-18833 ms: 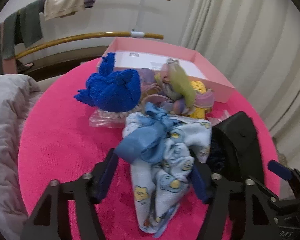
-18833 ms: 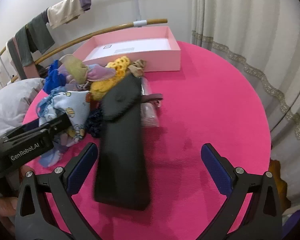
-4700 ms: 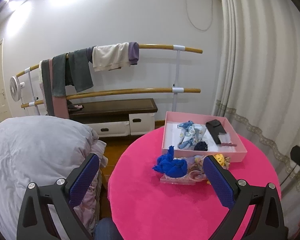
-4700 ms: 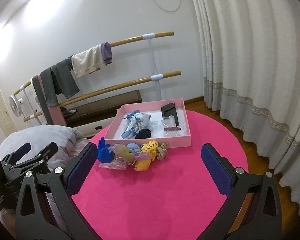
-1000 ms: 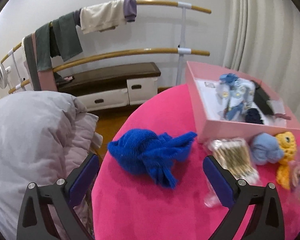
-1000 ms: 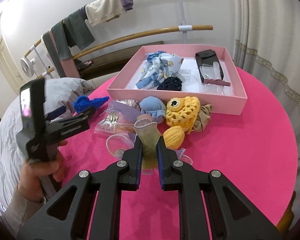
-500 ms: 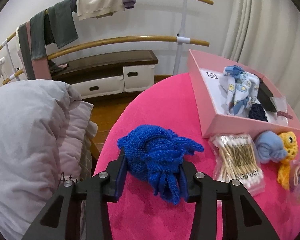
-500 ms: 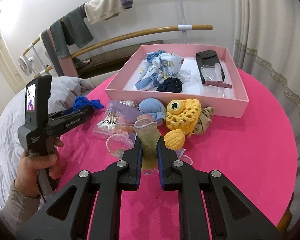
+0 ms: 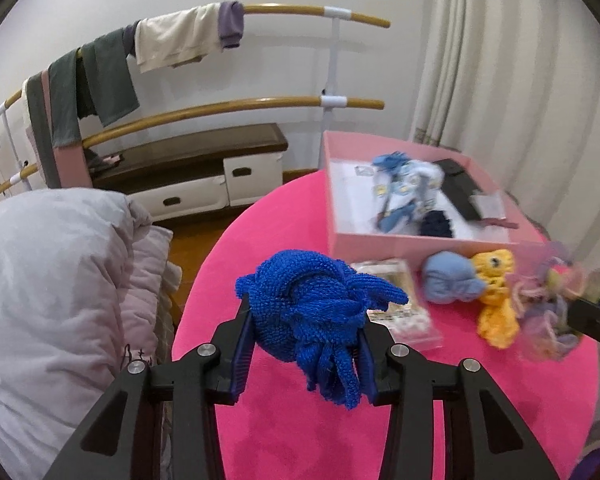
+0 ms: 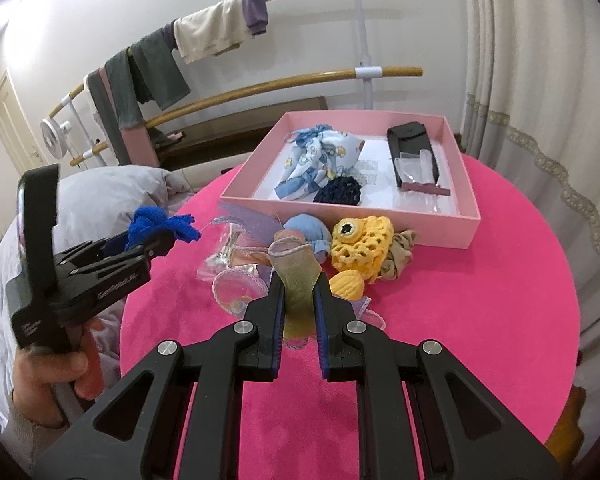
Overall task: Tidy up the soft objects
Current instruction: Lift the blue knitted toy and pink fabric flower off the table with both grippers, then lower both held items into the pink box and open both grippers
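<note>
Left wrist: the left gripper (image 9: 304, 344) has its jaws clamped on the blue knit (image 9: 312, 312), lifted over the desk (image 9: 292, 432); carry it high over the box (image 9: 396, 246) wall.

Right wrist: the right gripper (image 10: 298, 308) pinches the pouch (image 10: 296, 276) shut-jawed; lift clear of neighbours.

A second ago the left gripper (image 9: 304, 344) stands wide open around the blue knitted cloth (image 9: 316, 312), which lies on the pink round table (image 9: 440, 408) near its left edge. Now the pads press the cloth from both sides and the cloth hangs clear above the table, its loose strands dangling. The pack of cotton swabs (image 9: 400, 308), before beside the cloth, now shows partly behind it. Much earlier, the patterned pouch (image 10: 320, 160) and the black case (image 10: 412, 152) lie on the table; now both are inside the pink box (image 10: 452, 232).
</note>
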Demonstrator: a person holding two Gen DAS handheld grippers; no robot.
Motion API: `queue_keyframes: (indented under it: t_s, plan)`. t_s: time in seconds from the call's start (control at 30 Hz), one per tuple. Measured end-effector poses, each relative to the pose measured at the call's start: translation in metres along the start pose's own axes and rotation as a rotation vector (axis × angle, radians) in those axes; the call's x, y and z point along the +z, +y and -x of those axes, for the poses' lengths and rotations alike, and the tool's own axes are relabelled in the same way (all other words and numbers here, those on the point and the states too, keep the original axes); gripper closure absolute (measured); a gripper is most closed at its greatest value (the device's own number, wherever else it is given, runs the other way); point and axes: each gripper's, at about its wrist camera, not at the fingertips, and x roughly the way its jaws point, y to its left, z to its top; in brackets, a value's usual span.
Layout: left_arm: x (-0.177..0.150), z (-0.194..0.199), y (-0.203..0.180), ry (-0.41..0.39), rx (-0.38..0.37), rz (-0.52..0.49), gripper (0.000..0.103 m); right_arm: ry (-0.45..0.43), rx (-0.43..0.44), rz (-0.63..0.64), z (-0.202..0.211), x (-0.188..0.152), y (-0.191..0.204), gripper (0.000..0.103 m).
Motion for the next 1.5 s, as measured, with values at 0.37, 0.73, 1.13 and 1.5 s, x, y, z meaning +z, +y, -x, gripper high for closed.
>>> queue_keyframes:
  t_s: [0.37, 0.73, 1.13, 1.5]
  plan:
    - [0.024, 0.049, -0.024, -0.059, -0.037, -0.029, 0.063, -0.059, -0.015, -0.015, 0.02, 0.019, -0.014, 0.09]
    - [0.092, 0.035, -0.044, -0.111, -0.053, -0.057, 0.063, -0.121, -0.022, 0.005, 0.013, 0.088, -0.028, 0.09]
    - [0.181, -0.055, -0.067, -0.05, -0.062, -0.063, 0.063, -0.094, -0.046, 0.001, -0.041, 0.178, -0.065, 0.09]
    - [0.257, -0.172, -0.094, 0.074, -0.065, -0.075, 0.061, 0.052, -0.046, -0.063, -0.132, 0.209, -0.101, 0.09]
